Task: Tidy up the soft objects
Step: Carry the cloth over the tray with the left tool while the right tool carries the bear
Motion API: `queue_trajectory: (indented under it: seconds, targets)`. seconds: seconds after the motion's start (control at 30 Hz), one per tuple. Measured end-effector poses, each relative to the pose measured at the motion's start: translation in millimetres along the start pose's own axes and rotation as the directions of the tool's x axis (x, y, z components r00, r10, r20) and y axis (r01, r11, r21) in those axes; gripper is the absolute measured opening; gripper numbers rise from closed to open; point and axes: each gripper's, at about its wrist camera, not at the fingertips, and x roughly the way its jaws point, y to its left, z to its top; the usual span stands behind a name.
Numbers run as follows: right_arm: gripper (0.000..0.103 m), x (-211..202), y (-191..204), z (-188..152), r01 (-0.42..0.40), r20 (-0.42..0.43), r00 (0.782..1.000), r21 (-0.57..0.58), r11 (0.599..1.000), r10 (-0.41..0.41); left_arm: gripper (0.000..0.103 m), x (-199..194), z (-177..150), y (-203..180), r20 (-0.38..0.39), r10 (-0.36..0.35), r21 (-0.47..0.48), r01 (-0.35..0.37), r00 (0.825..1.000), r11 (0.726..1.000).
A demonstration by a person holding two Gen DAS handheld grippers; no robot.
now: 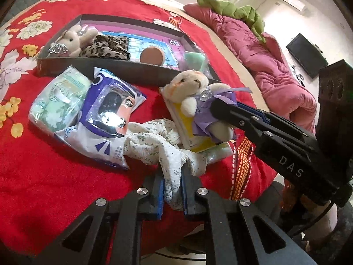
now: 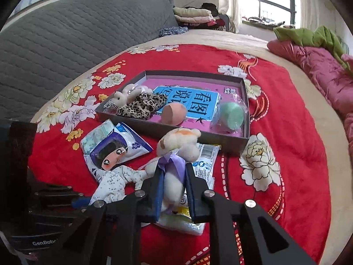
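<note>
Left claw (image 1: 172, 190): clamped on cloth (image 1: 154, 145).
Right claw (image 2: 174, 190): clenched on bear (image 2: 176, 154).
Risk: cloth may drag packets (image 1: 106, 119); bear may slip before box (image 2: 246, 119).

**Soft items: condition and position relative to the tray**

A cream teddy bear (image 2: 176, 145) in a purple ribbon is sitting upright just in front of the dark tray (image 2: 220, 138). A floral white cloth (image 1: 158, 145) is lying crumpled further forward. Inside the tray, a pale bunny (image 2: 123, 97) and leopard-print fabric (image 2: 143, 106) are resting at its left end.
</note>
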Motion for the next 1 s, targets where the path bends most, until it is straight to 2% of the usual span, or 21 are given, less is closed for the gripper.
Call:
queue_trajectory:
  seconds: [0.17, 0.57, 0.8, 1.0]
  targets:
    - [0.018, -15.1, 4.0, 6.0, -0.002, 0.058, 0.998, -0.023, 1.0, 0.003, 0.012, -12.7, 3.1, -2.1, 0.047, 0.007, 0.015, -0.008, 0.999, 1.0]
    - [0.018, -52.2, -11.9, 27.9, 0.009, 0.17, 0.985, 0.047, 0.999, -0.017, 0.012, -63.7, 24.4, -25.0, 0.181, -0.028, 0.061, 0.017, 0.983, 0.998]
    - [0.018, -63.8, -16.5, 35.5, 0.009, 0.209, 0.978, 0.072, 0.997, -0.024, 0.012, -89.3, 44.3, -26.5, 0.261, 0.003, 0.068, -0.022, 0.965, 0.997]
    - [0.018, -64.6, -18.5, 37.6, 0.007, 0.218, 0.975, 0.093, 0.996, -0.027, 0.012, -96.9, 54.4, -19.5, 0.29, 0.045, 0.056, -0.063, 0.956, 0.996]
